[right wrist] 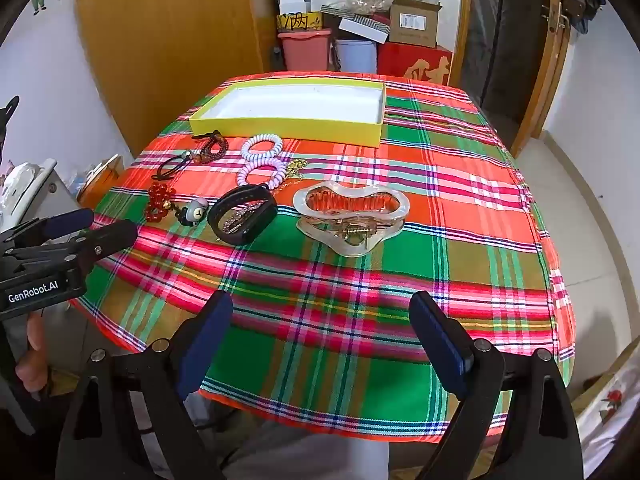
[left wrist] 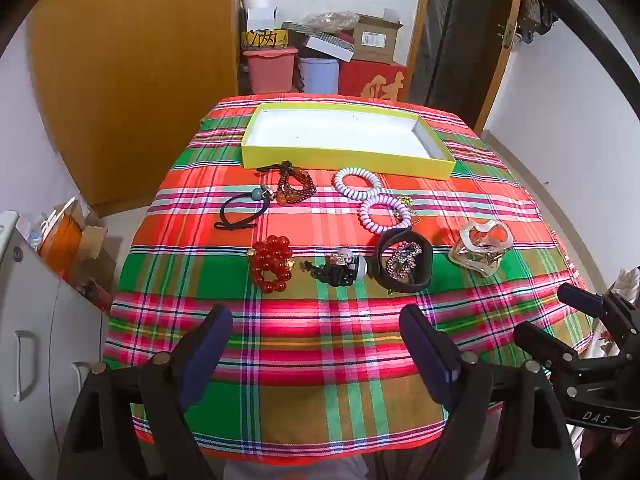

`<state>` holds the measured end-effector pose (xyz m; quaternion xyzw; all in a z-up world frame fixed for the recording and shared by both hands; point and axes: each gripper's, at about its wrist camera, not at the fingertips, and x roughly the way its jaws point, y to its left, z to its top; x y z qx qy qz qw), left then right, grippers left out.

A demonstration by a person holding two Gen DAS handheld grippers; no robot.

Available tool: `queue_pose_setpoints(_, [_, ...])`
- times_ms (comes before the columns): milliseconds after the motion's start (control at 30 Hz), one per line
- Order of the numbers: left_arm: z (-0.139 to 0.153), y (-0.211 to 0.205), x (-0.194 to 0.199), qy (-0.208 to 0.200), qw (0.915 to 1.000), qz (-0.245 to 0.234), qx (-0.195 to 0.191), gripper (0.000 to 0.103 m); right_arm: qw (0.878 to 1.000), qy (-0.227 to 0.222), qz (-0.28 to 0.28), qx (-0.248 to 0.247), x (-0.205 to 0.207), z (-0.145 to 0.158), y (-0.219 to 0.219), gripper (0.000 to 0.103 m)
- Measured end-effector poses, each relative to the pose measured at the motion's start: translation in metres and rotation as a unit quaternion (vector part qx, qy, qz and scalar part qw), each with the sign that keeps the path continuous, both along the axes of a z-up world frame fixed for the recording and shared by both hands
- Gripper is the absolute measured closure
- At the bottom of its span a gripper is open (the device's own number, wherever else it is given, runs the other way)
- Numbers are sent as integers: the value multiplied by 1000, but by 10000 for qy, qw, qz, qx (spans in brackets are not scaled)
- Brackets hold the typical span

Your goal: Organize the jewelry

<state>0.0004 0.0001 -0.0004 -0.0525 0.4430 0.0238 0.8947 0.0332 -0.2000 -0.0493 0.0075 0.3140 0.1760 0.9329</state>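
Since both tongs, left (left wrist: 316, 344) & right (right wrist: 324, 340), hung wide & empty, we judged: grab hair claw (right wrist: 351, 216) w/ right first, drop in yellow box (right wrist: 288, 128).

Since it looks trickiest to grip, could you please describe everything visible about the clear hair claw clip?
The hair claw clip is a translucent, glossy, plastic-looking piece with a wavy outline, rows of teeth inside and a gold-coloured spring hinge facing the right wrist camera. It lies closed on the plaid tablecloth, to the right of the black band, touching no other item. Neither gripper holds it.

Woven plaid cloth (left wrist: 320, 320), glossy red beads (left wrist: 271, 263), matt yellow cardboard box (left wrist: 344, 158).
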Motion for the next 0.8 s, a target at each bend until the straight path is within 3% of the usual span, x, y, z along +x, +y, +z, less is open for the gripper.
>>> queue_pose_setpoints(800, [-2,2,-3,1,10000,-44,88,18,10000,-14,-4,-53,5,-1,2,13])
